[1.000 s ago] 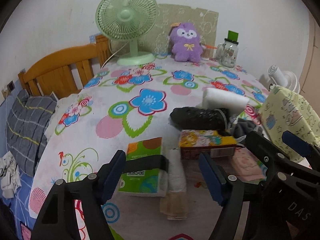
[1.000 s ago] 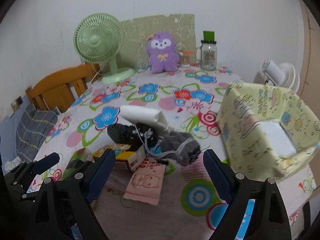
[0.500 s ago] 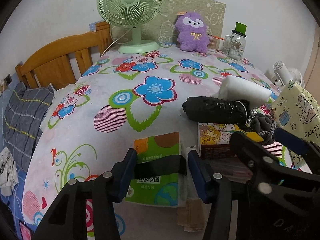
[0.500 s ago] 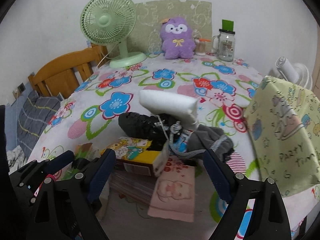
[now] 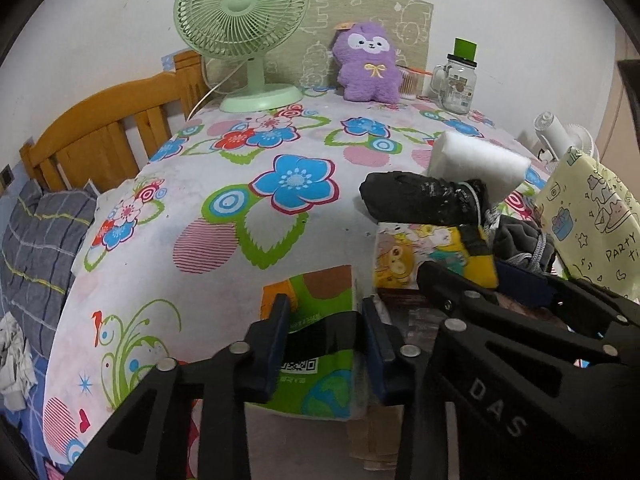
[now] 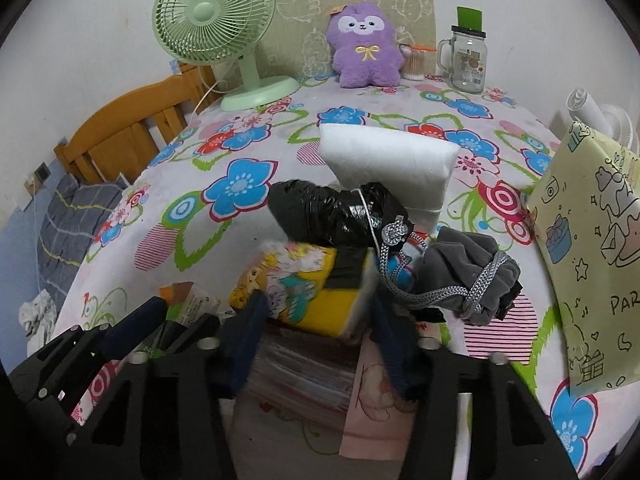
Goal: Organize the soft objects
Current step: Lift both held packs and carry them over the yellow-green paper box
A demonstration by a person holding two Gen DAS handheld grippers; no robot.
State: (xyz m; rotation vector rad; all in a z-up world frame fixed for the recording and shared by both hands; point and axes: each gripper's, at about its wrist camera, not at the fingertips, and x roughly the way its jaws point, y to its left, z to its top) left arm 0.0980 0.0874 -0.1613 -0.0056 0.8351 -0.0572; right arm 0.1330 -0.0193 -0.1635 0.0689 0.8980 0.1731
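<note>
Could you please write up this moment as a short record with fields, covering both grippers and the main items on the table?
left hand-held gripper: fingers on either side of the green tissue pack, closed against it
right hand-held gripper: fingers astride the yellow tissue pack; contact unclear
yellow pack rests on: a stack of clear-wrapped packs
behind the yellow pack: black bundle, white foam block
right of the pile: grey drawstring pouch, yellow patterned bag
far edge: green fan, purple plush, glass jar
surface: floral tablecloth
</note>
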